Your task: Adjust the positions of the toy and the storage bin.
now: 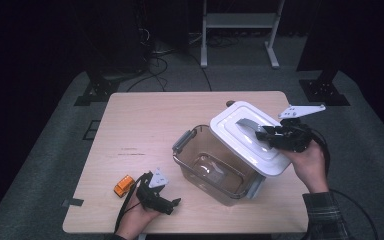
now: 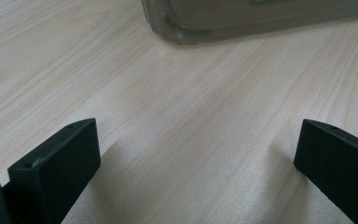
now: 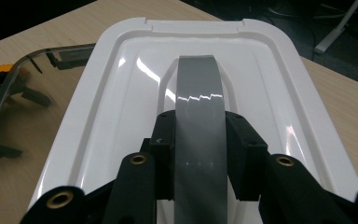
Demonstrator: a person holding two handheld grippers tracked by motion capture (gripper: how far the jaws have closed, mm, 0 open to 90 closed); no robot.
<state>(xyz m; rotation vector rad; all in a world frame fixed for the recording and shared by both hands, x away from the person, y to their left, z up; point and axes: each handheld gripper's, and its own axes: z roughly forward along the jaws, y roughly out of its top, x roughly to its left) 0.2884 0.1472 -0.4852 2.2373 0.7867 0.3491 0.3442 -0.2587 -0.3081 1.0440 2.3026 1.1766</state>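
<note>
Clear plastic container (image 1: pixel 215 170) mid-table (image 1: pixel 145 120), grey latches at its ends; nothing inside that I can make out. No readable writing anywhere. White lid (image 1: pixel 247 137), glossy, with 1 grey strap handle (image 3: pixel 199 135), sits tilted over the container's far right rim, partly overhanging. My right gripper (image 1: pixel 266 134) is clamped on that handle, 2 pads either side. My left gripper (image 1: pixel 172 204) rests near the front edge, jaws spread wide, holding nothing. Small orange toy (image 1: pixel 124 185) just beside it.

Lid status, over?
Right hand-held gripper shut on lid handle, white lid tilted over clear container. Left hand-held gripper open, idle. Nothing blocking.
</note>
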